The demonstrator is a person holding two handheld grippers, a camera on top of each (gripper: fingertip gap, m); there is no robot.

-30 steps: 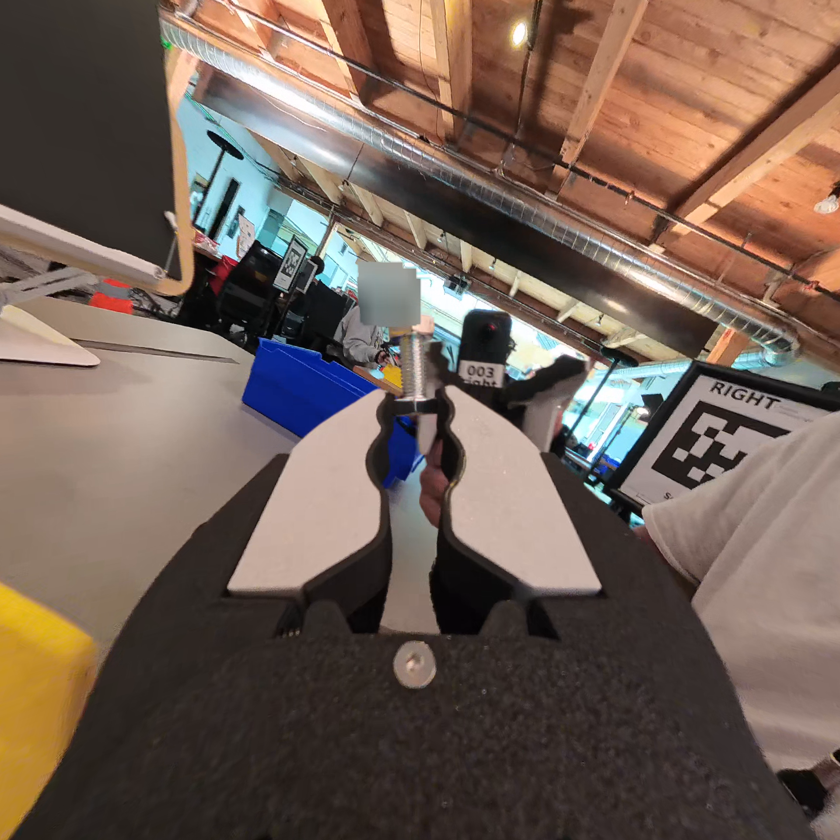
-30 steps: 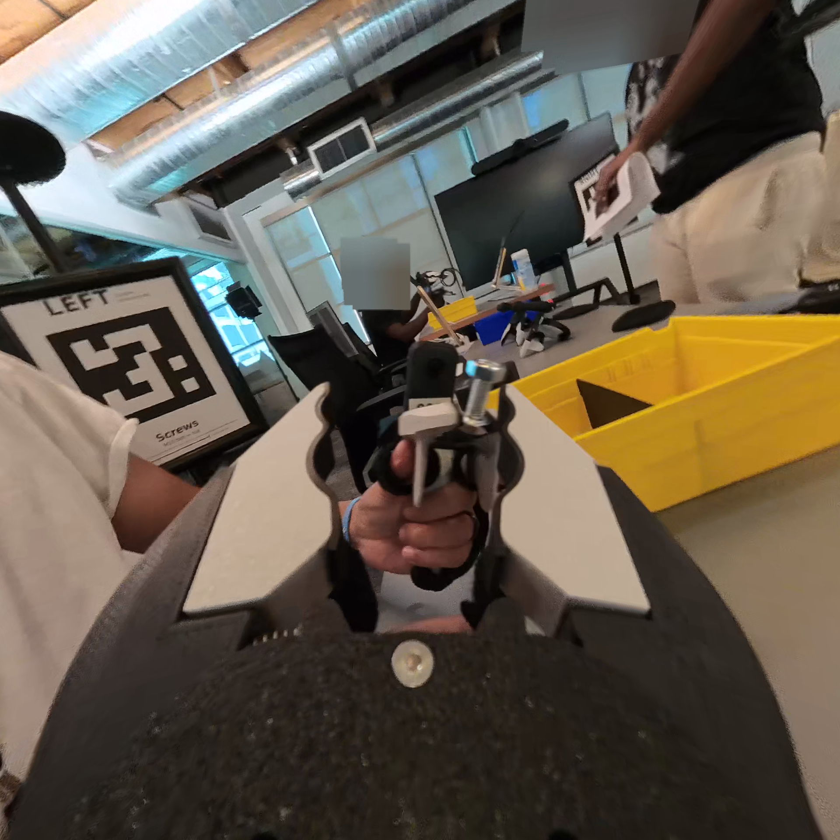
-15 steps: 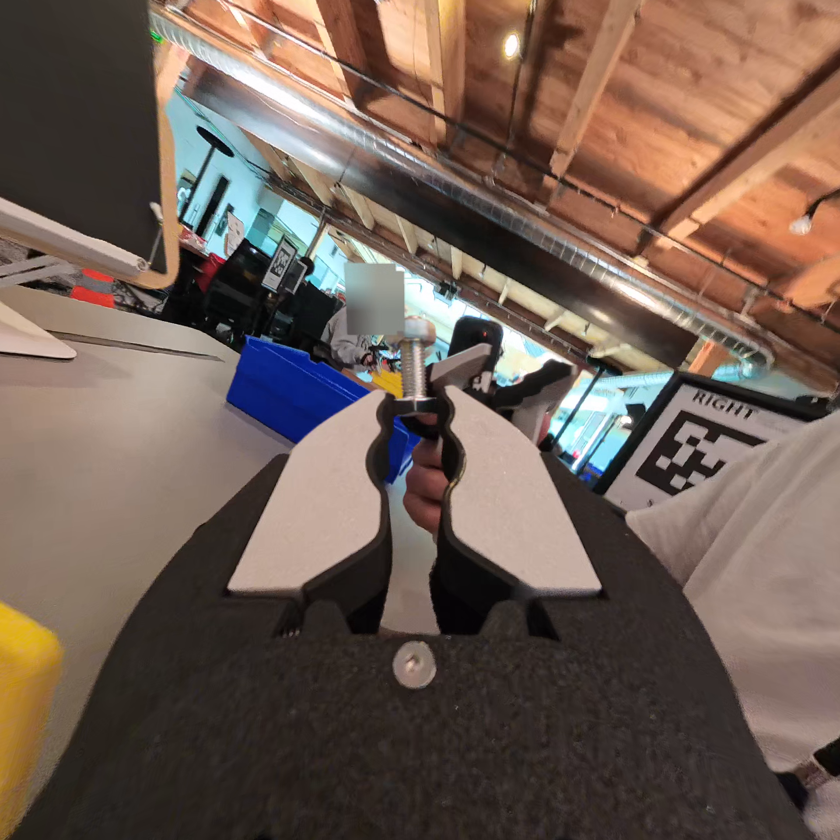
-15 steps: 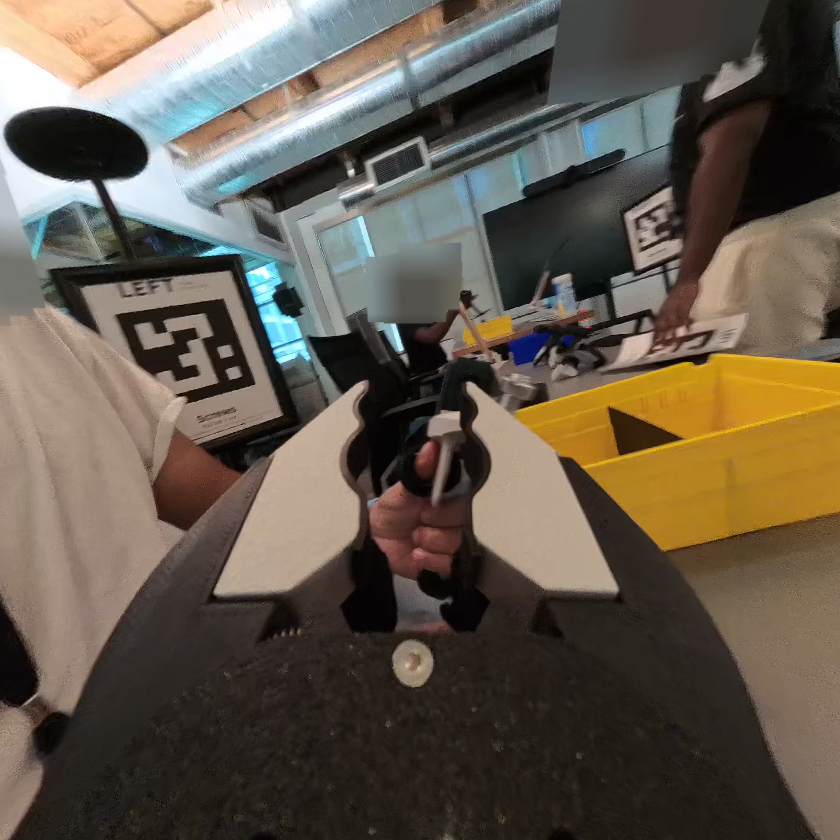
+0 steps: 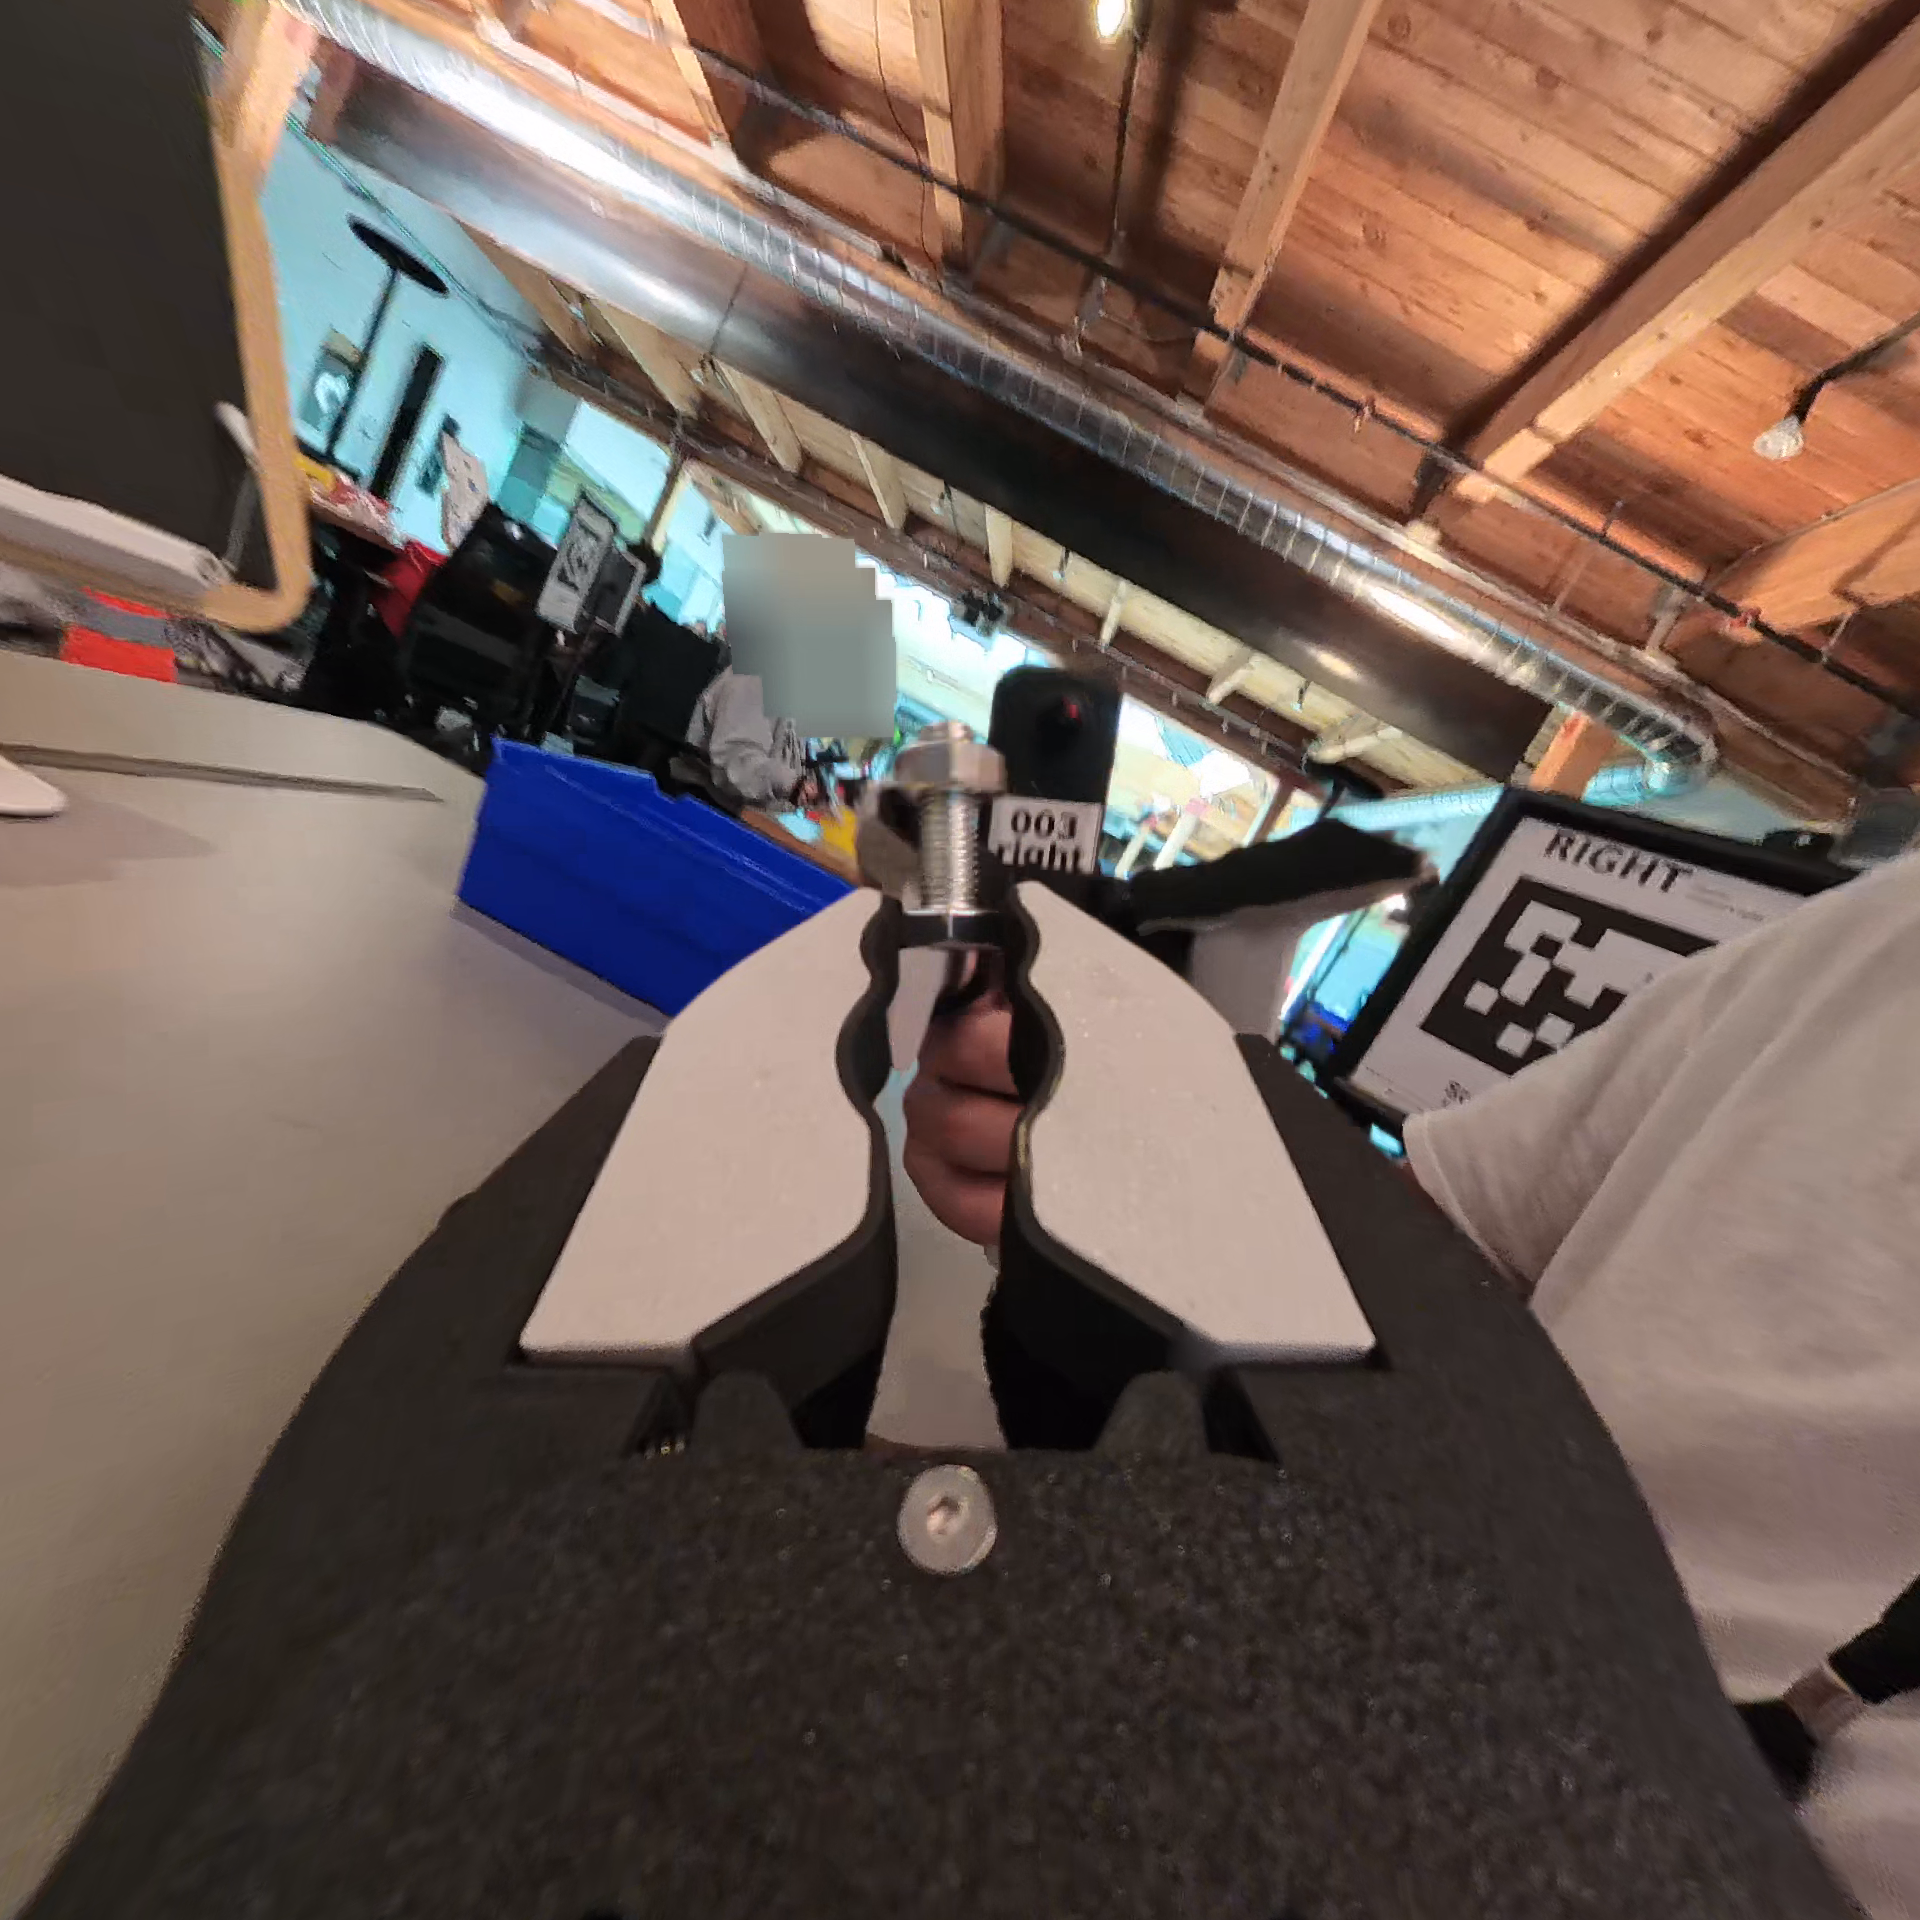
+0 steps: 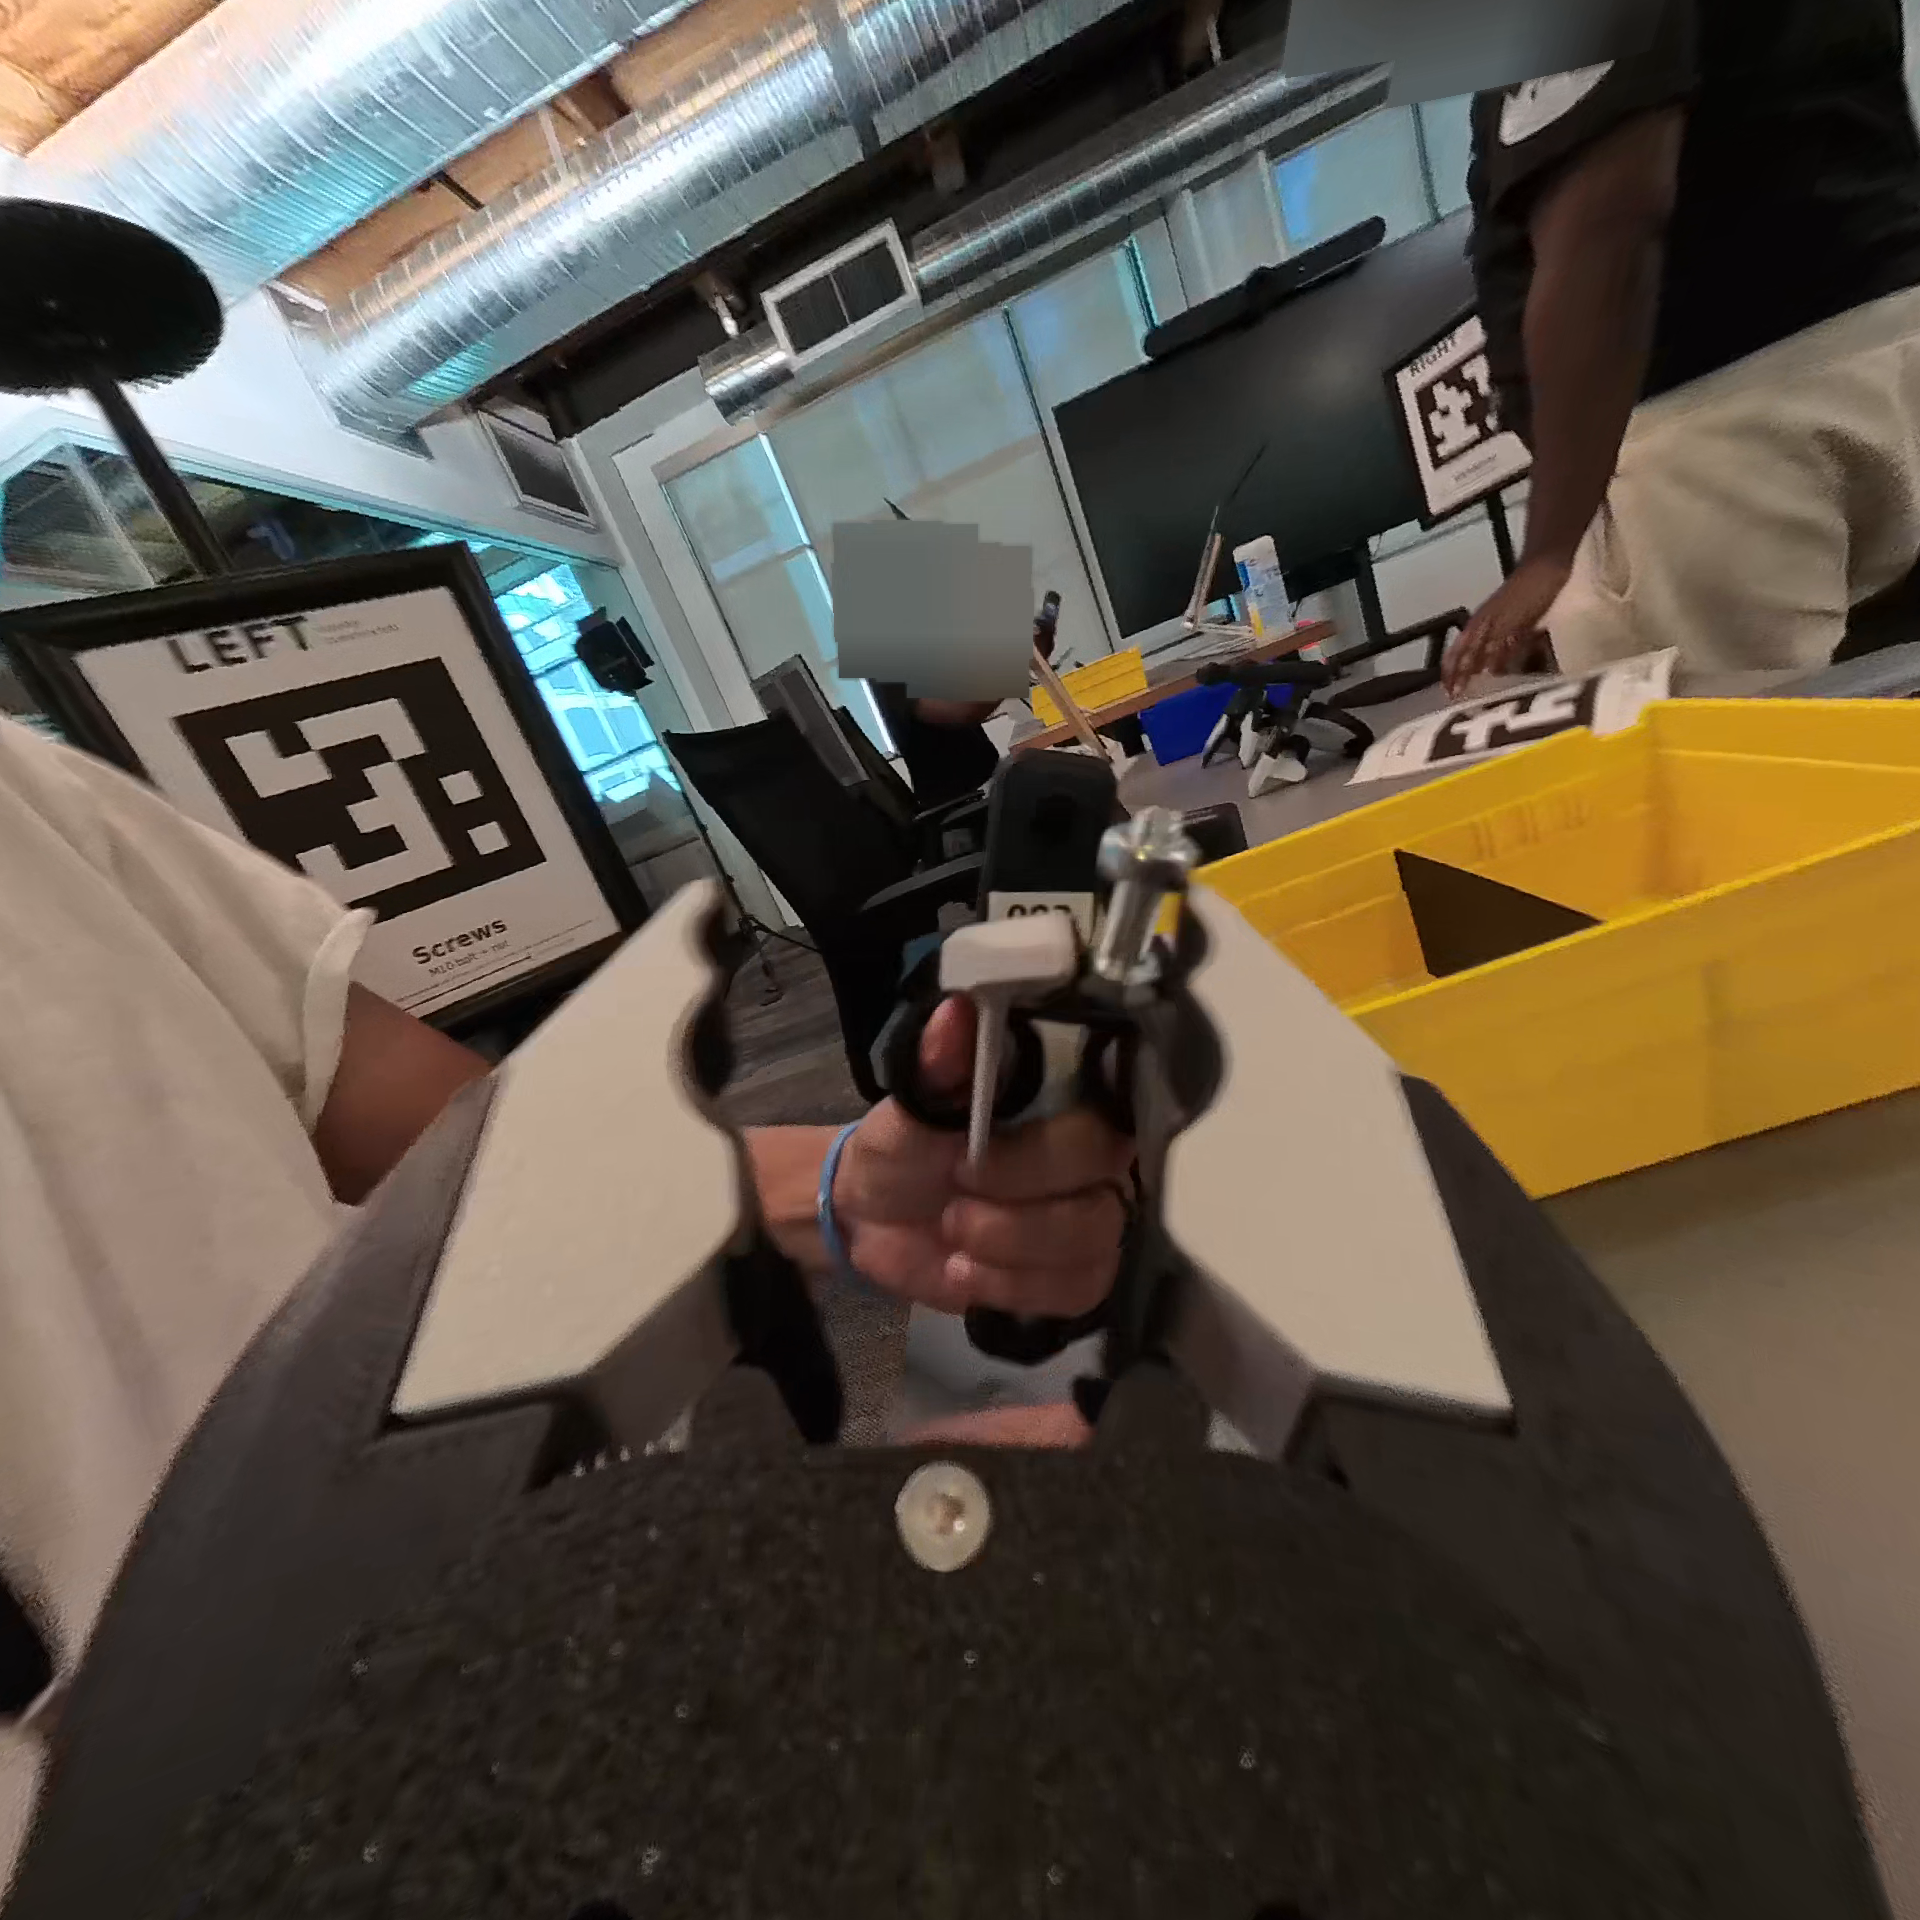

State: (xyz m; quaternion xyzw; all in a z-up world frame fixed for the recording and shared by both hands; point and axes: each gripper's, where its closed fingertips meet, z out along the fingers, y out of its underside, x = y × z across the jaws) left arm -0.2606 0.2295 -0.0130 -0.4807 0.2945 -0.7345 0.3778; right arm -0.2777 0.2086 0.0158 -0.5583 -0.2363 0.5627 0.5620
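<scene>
My left gripper (image 5: 948, 935) is shut on the nut end of a silver bolt (image 5: 940, 852), which stands upright out of its tips with the head on top. My right gripper (image 6: 951, 966) is open and faces the left one at close range. The bolt (image 6: 1138, 904) sits just inside its right fingertip (image 6: 1205, 966). In the left wrist view the right gripper (image 5: 1081, 883) is behind the bolt, one finger beside the shank and the other spread out to the right. A hand (image 6: 966, 1226) holds the left gripper (image 6: 1081, 971). Both are raised above the grey table (image 5: 208, 1039).
A yellow bin (image 6: 1558, 987) with a black divider stands on the table at the right, a blue bin (image 5: 623, 883) farther off. A framed black-and-white marker sign (image 6: 343, 769) stands behind the white-shirted arm (image 6: 156, 987). A person (image 6: 1714, 416) stands beyond the yellow bin.
The right gripper's fingers narrowed around the bolt half a second ago and have spread wide again. The left gripper has kept its hold on the bolt. Both views have shifted slightly.
</scene>
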